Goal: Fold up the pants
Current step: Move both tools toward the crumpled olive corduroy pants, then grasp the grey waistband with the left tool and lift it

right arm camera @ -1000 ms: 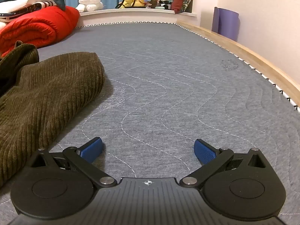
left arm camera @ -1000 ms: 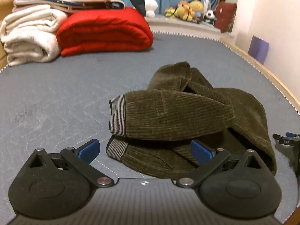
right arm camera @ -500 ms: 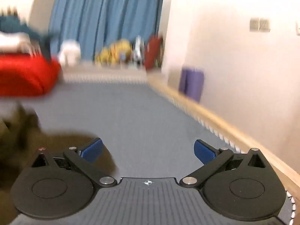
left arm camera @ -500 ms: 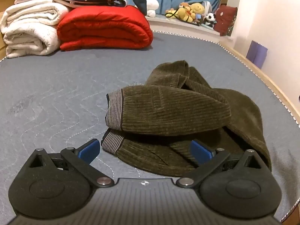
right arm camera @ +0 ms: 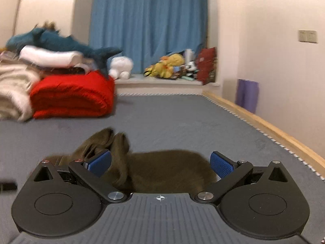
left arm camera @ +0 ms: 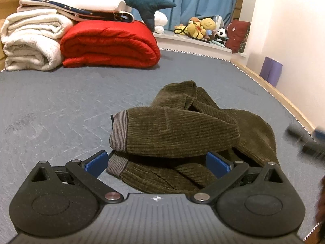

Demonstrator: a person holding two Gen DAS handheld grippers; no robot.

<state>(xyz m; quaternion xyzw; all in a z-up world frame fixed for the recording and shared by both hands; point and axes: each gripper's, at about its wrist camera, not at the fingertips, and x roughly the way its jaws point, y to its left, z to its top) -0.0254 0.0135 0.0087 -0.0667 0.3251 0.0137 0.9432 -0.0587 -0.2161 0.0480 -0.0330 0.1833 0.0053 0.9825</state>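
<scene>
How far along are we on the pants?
Nothing looks folded yet: the pants lie in a crumpled heap on the mattress, cuffs stacked at one end. Both the left tool and right tool are open over them, gripping nothing. Spreading flat and every fold remain.

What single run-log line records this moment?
stage: approach | pants: bunched on mattress | left gripper: open | right gripper: open
</scene>
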